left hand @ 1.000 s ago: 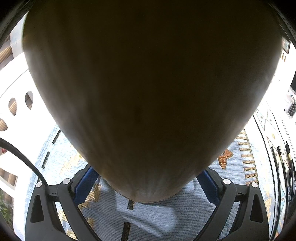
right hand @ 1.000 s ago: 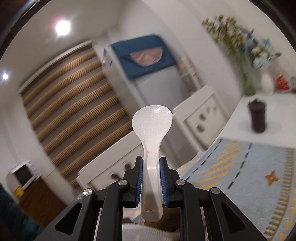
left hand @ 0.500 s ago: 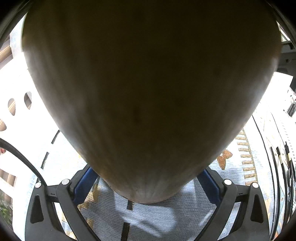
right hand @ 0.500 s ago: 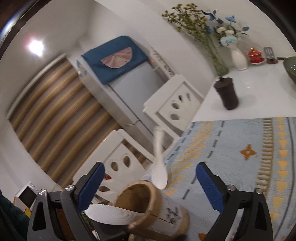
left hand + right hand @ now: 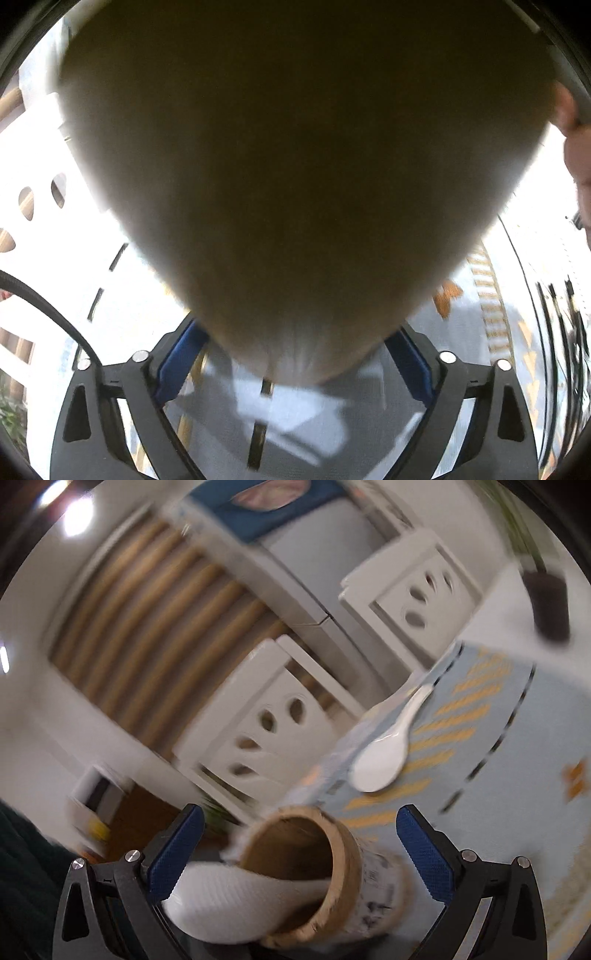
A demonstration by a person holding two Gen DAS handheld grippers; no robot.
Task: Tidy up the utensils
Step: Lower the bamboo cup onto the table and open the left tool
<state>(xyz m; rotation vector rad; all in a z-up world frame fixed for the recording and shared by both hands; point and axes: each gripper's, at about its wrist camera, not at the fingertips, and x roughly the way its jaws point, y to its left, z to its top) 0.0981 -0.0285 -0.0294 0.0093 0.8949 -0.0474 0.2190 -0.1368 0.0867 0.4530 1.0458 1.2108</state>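
My left gripper (image 5: 295, 369) is clenched around the bamboo utensil holder (image 5: 295, 166), its blue pads pressed to the holder's sides above the patterned blue mat (image 5: 303, 417). My right gripper (image 5: 295, 845) is released, jaws spread wide over the holder's mouth, where a white rice paddle (image 5: 240, 904) sticks out. A white spoon (image 5: 388, 753) lies apart on the mat.

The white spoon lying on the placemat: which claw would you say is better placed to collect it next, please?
The right claw, probably. Its jaws stand open and empty, and the white spoon lies ahead of it on the placemat. The left claw is clamped on the bamboo holder.
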